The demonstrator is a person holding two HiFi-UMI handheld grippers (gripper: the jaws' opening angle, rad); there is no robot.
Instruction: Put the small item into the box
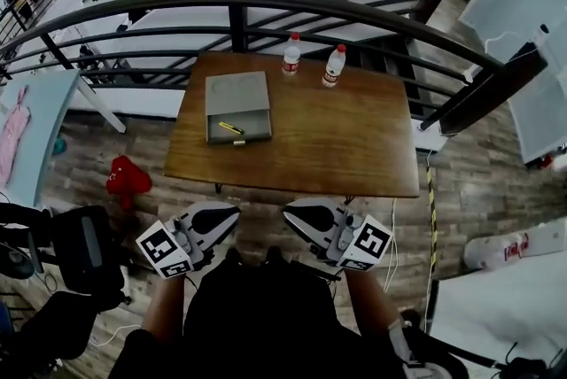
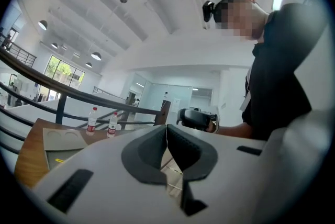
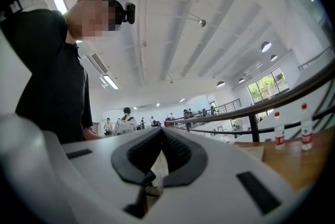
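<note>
A grey box [image 1: 237, 105] stands on the left part of the wooden table [image 1: 337, 138], its front tray pulled out. A small yellow item [image 1: 231, 128] lies in that tray. Both grippers hang close to my body, short of the table's front edge. My left gripper [image 1: 221, 215] has its jaws closed together with nothing between them, and so does my right gripper [image 1: 297, 214]. The left gripper view shows the box [image 2: 58, 139] far off at lower left, with a yellow streak [image 2: 62, 159] on it. The right gripper view shows only the table's edge [image 3: 293, 163].
Two plastic bottles with red caps [image 1: 291, 55] [image 1: 333, 65] stand at the table's far edge, in front of a dark railing [image 1: 266, 1]. A red object [image 1: 127, 176] lies on the floor to the left. Black equipment [image 1: 80, 249] sits beside my left gripper.
</note>
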